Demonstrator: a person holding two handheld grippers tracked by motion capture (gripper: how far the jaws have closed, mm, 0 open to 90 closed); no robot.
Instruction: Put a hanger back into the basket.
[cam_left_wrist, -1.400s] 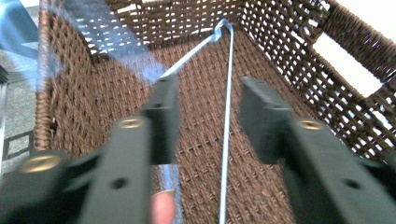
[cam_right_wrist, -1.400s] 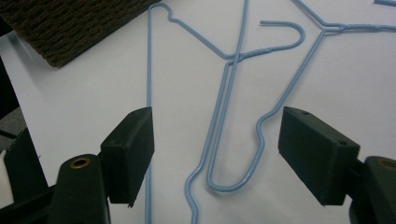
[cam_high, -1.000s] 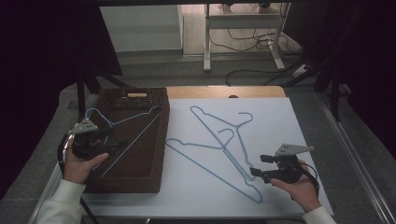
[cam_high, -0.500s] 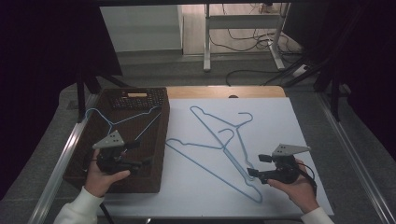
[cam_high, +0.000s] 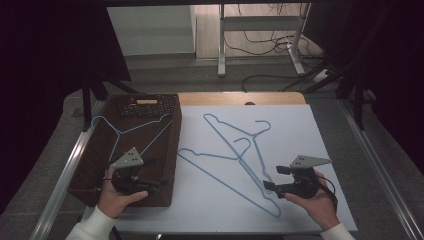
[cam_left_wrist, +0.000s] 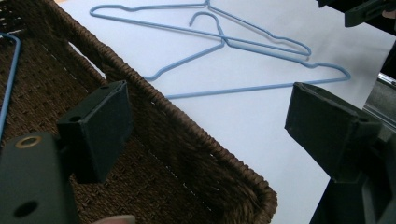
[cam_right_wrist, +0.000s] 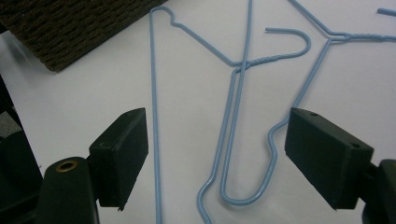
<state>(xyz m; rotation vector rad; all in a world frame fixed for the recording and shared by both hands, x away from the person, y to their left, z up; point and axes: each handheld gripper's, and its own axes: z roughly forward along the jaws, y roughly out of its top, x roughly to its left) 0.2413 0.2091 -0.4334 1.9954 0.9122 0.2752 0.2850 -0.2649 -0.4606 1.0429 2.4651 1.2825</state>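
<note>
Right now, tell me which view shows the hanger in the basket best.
The high view: the hanger in the basket lies whole on the woven basket floor, hook toward the far left corner. The left gripper view catches a short blue stretch at its left edge.

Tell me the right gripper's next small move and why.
Probably lower the right gripper onto the hangers and close. Its jaws have just been opening and stand wide above two wires lying overlapped on the sheet; one hanger already lies in the basket.

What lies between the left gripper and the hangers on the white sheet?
In the left gripper view, the wicker basket's rim, then bare white sheet, before the hangers.
</note>
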